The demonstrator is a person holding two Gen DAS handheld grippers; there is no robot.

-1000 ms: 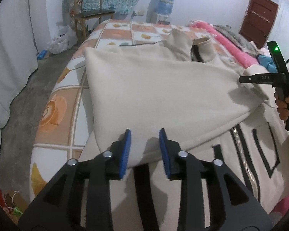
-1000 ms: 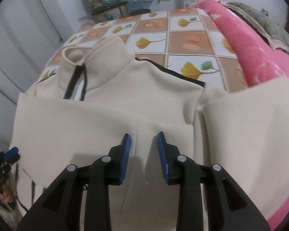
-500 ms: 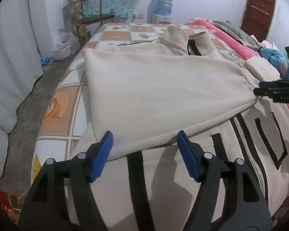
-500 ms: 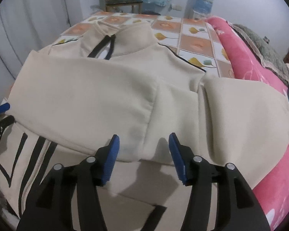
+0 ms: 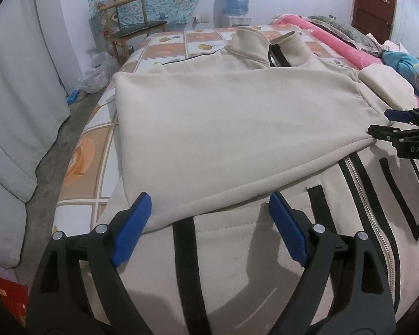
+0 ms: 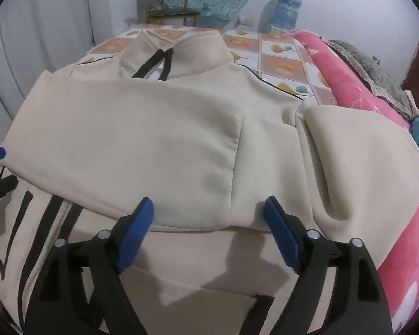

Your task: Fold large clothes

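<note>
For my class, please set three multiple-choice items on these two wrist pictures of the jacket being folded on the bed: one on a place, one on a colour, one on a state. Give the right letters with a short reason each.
1. Where does the water jug stand?
A. By the far wall beyond the bed
B. On the jacket
C. On the chair

2. What colour are the stripes on the beige jacket?
A. Red
B. Black
C. Green

3. How does the left tool stand?
A. Clamped on the collar
B. Jaws apart, nothing pressed between the pads
C. Gripping the pink blanket

Answers:
1. A, the jug shows against the wall past the bed's far end.
2. B, dark bands run beside the zip.
3. B, the blue pads stand wide and are opening, over the folded edge without pinching it.
</note>
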